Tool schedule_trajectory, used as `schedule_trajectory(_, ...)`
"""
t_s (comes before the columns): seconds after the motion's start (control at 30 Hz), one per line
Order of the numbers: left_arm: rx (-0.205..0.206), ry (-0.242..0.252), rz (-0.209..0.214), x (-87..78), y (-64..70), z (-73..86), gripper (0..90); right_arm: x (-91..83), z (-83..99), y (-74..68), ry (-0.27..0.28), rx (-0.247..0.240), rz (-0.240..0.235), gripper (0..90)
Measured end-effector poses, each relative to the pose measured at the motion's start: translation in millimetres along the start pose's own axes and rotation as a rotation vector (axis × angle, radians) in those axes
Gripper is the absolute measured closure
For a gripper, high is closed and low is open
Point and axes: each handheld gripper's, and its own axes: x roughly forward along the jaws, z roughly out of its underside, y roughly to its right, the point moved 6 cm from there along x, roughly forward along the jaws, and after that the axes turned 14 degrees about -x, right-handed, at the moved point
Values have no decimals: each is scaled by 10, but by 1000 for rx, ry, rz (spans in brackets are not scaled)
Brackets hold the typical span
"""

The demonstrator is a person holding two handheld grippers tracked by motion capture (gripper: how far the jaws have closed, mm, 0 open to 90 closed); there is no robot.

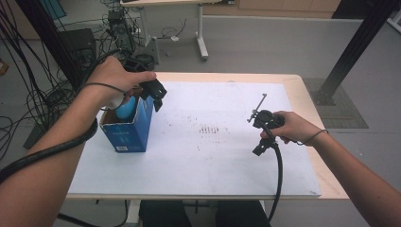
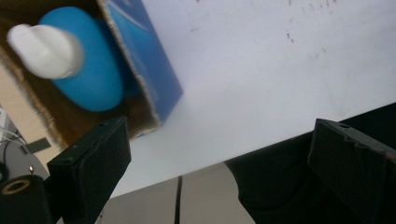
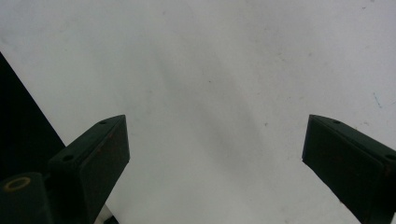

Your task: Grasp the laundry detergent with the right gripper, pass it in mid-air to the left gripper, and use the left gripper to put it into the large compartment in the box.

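We see the left tool (image 1: 152,91) held just above the open top of a blue box (image 1: 130,127), at the far left part of the surface (image 1: 189,165). Its jaws stand wide apart and hold nothing. In the left gripper view, this tool (image 2: 219,154) looks down past the corner of the box (image 2: 149,70), and one jaw is near the cardboard edge, but we cannot tell if it touches it. Inside the box stands a blue bottle (image 2: 91,70) with a white cap (image 2: 44,49); from above, the bottle (image 1: 126,108) shows in the opening of the box, just beside the left hand (image 1: 116,75).

The right tool (image 1: 261,132) is well apart from the box, at the right side of the surface, and the right hand (image 1: 291,126) holds it low over the white sheet (image 1: 213,156). In the right gripper view its jaws are also released and wide apart, and between them we see the bare white sheet (image 3: 210,93) with small marks. A black cable (image 1: 279,175) runs from this tool toward the near edge.
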Motion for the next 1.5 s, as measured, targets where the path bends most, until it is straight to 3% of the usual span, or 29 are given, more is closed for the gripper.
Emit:
schedule_trajectory(0.2,76,-11,8,83,263,10,63,-3,8,-3,0,6,0,75)
schedule_trajectory(0.5,131,-20,21,238,521,4,62,0,34,10,2,18,0,74)
schedule_trajectory(1.03,167,-57,44,574,741,2,62,22,13,17,2,6,-1,75)
schedule_trajectory(1.5,187,-77,57,839,822,0,61,36,-6,14,-7,-1,-5,75)
